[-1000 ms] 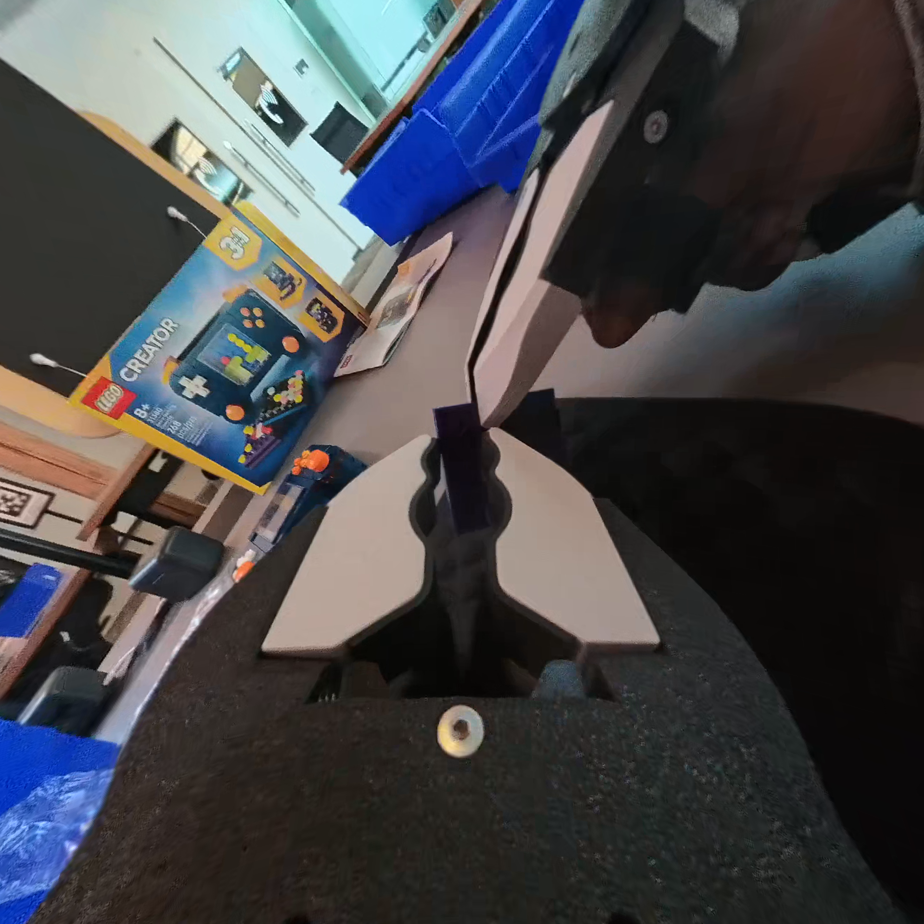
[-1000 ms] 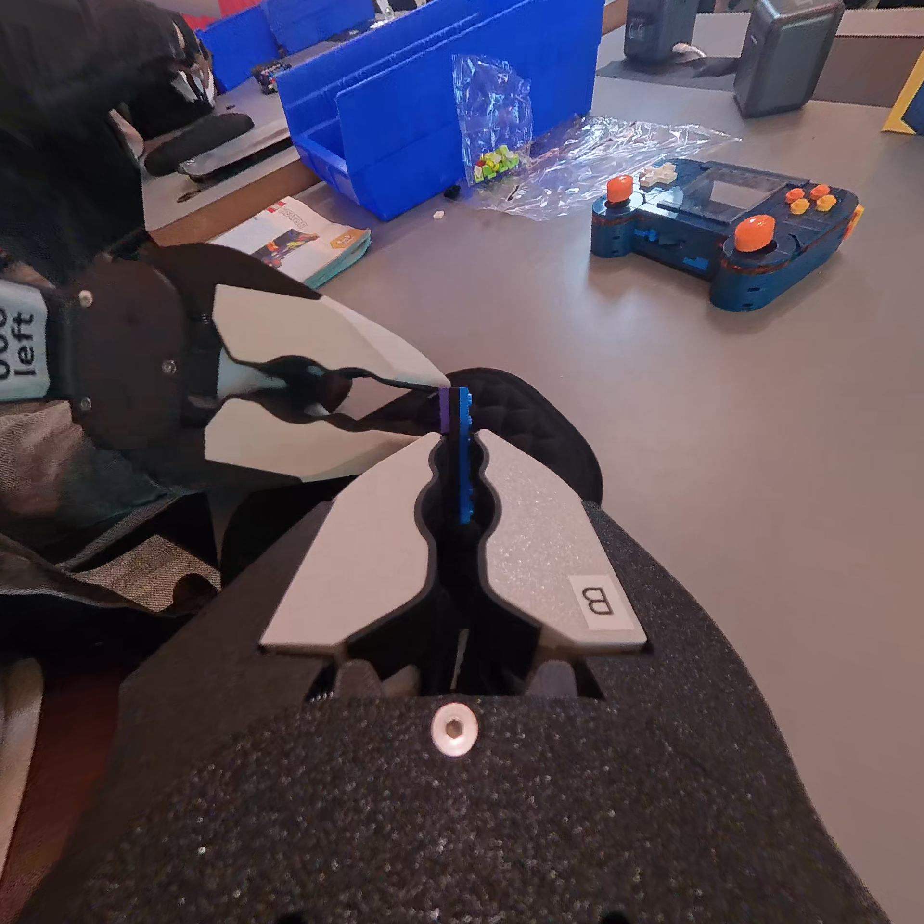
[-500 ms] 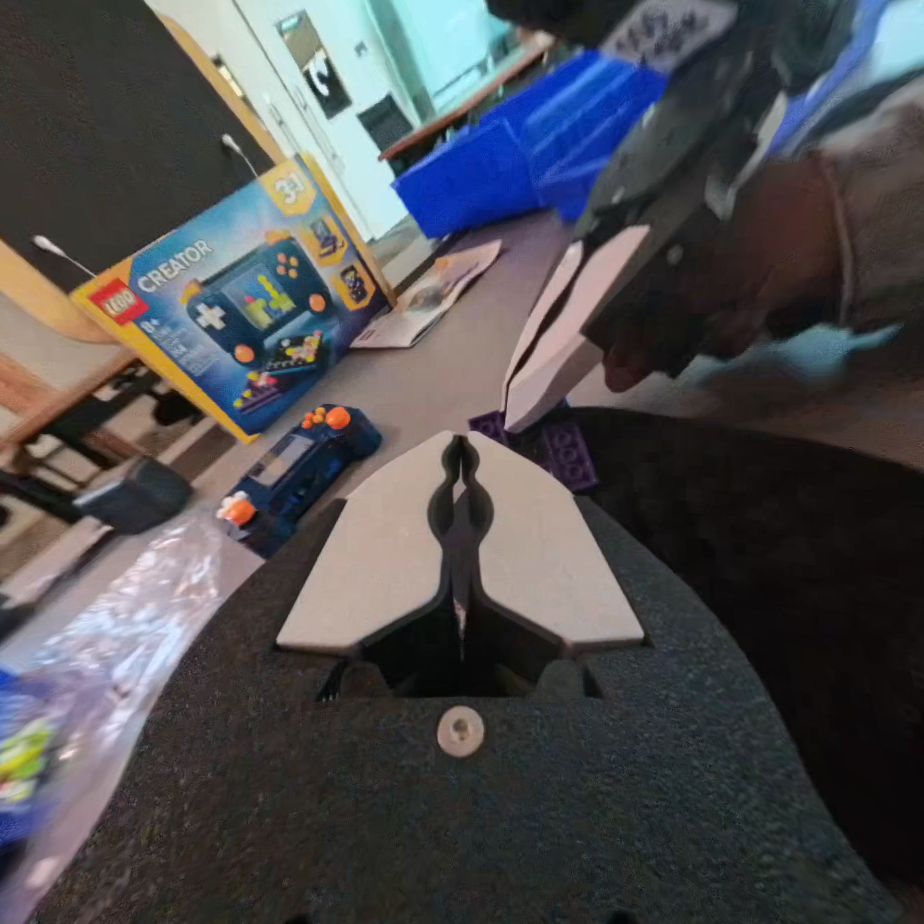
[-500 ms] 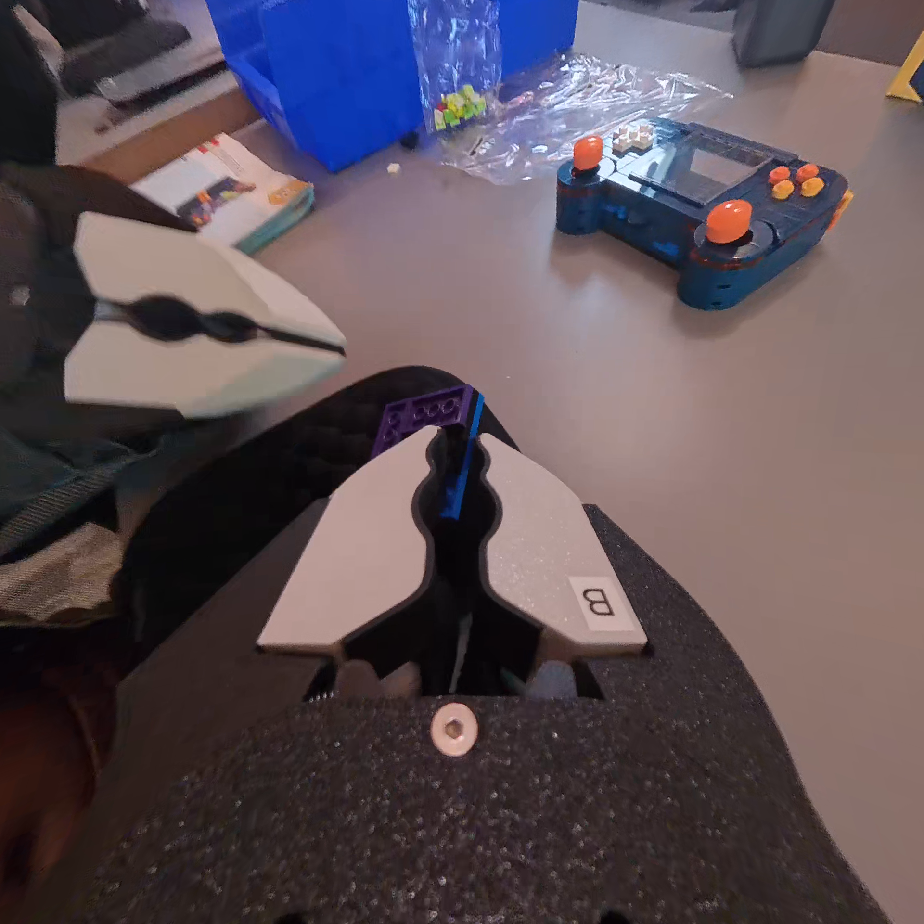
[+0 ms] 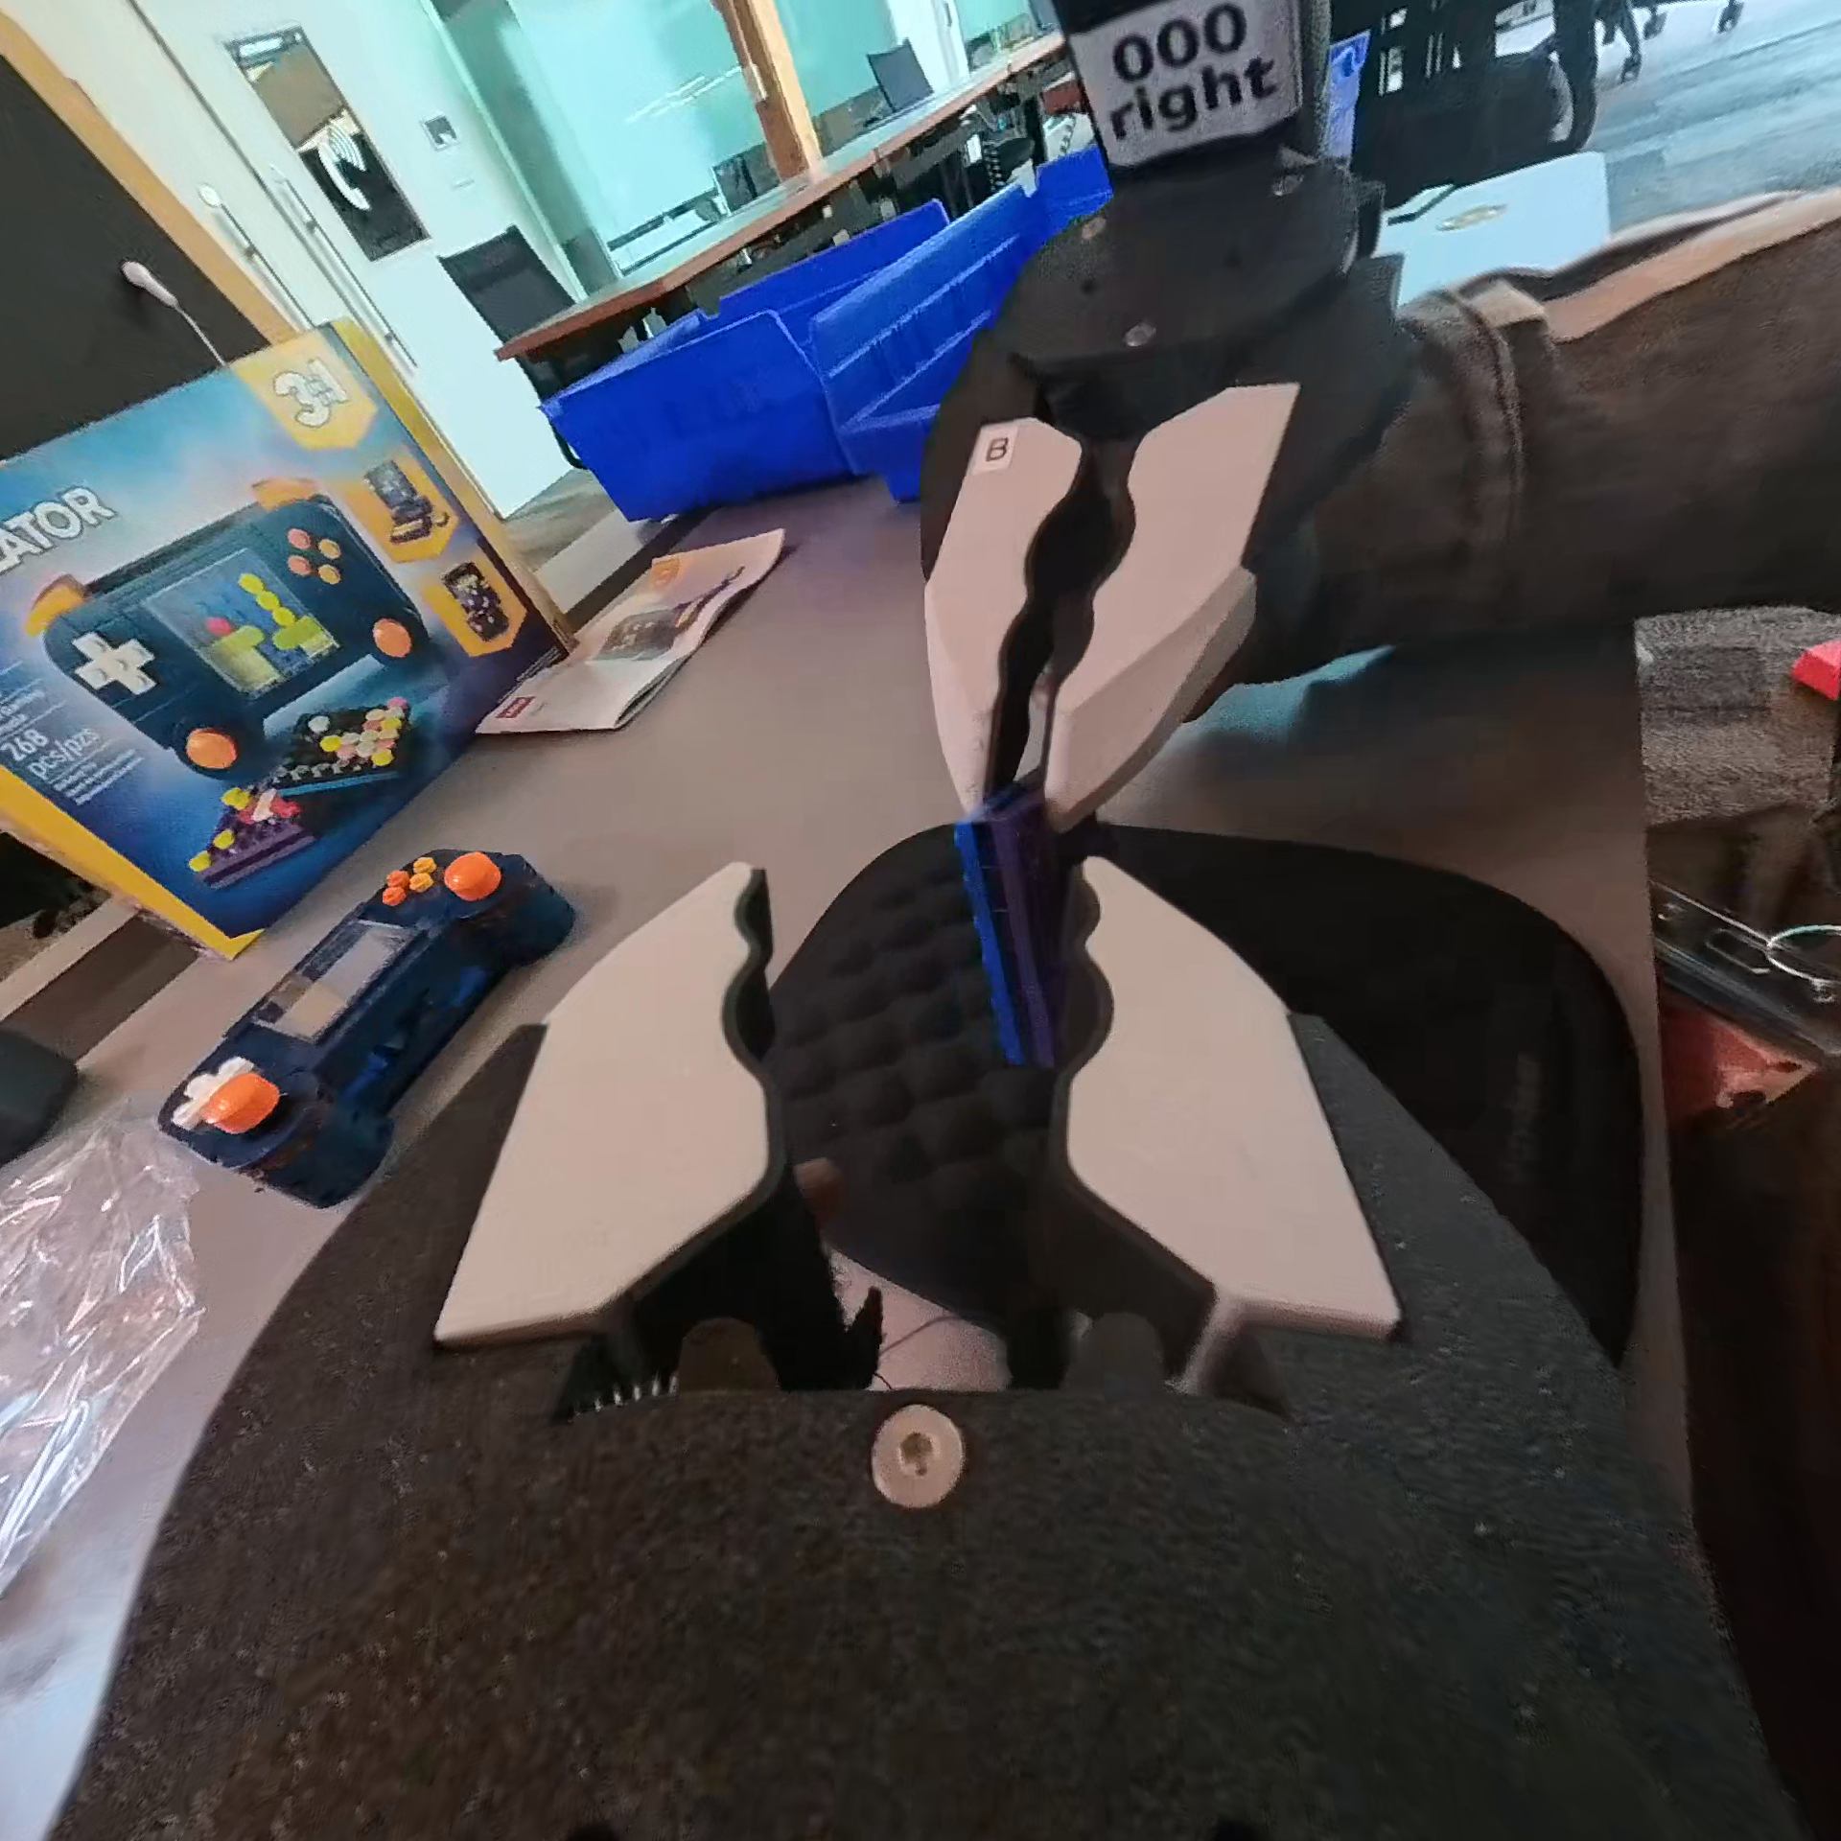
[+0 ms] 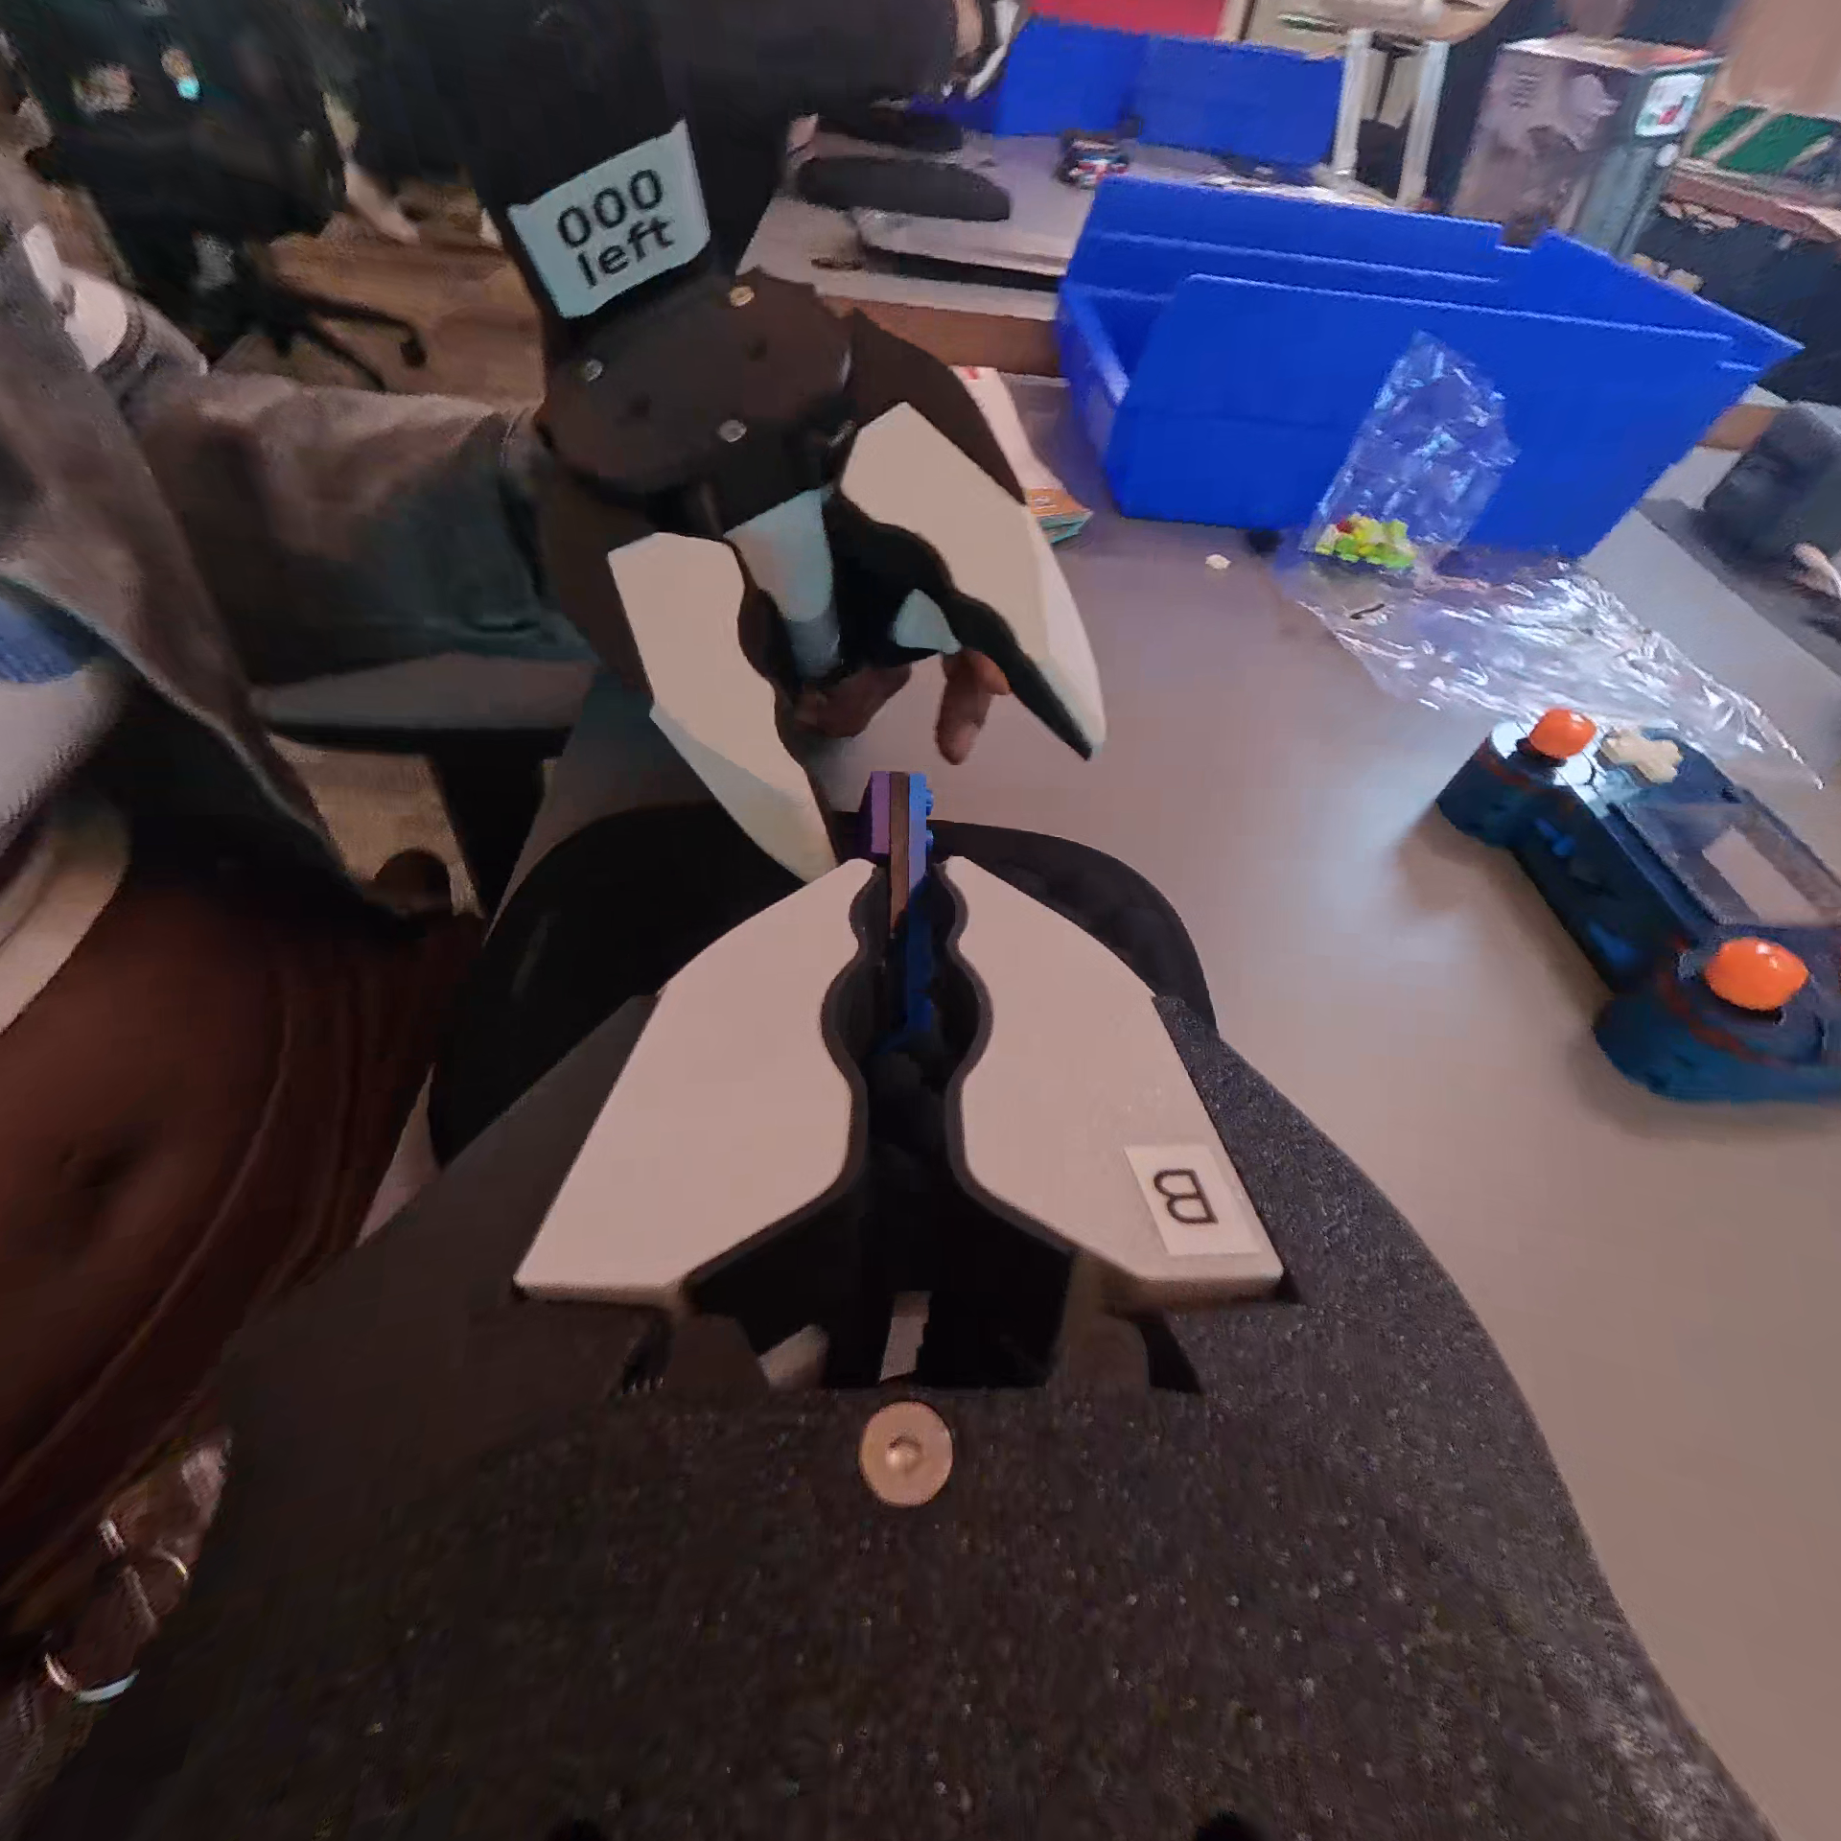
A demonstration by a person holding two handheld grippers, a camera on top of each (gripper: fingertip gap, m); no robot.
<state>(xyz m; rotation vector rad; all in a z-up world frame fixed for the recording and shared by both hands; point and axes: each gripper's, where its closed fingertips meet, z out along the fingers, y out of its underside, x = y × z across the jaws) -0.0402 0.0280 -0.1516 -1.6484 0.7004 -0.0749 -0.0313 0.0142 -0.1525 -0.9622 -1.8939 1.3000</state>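
Observation:
My right gripper [image 6: 907, 872] is shut on a thin stack of plates [image 6: 902, 847], purple on one side and blue on the other, held edge-on. In the left wrist view the right gripper [image 5: 1026, 807] comes down from above with the stack [image 5: 1006, 926] hanging between my left gripper's jaws. My left gripper [image 5: 921, 877] is open and holds nothing. The stack sits close against its right finger [image 5: 1195, 1096]. In the right wrist view the left gripper [image 6: 956, 807] is open, with one fingertip beside the purple plate. A black padded mat [image 5: 897, 1046] lies below.
On the grey table [image 6: 1395, 1195] lie a dark blue brick-built game console with orange buttons [image 6: 1694, 946], crumpled clear plastic [image 6: 1494, 618] and a small bag of yellow-green pieces [image 6: 1365, 538]. Blue bins [image 6: 1345, 398] stand behind. The set's box [image 5: 229, 638] and a booklet [image 5: 638, 648] are at the left.
My left gripper was shut on the stack's purple side, let go and pulled away shut, and is now open around the stack. My right gripper kept hold of the stack throughout.

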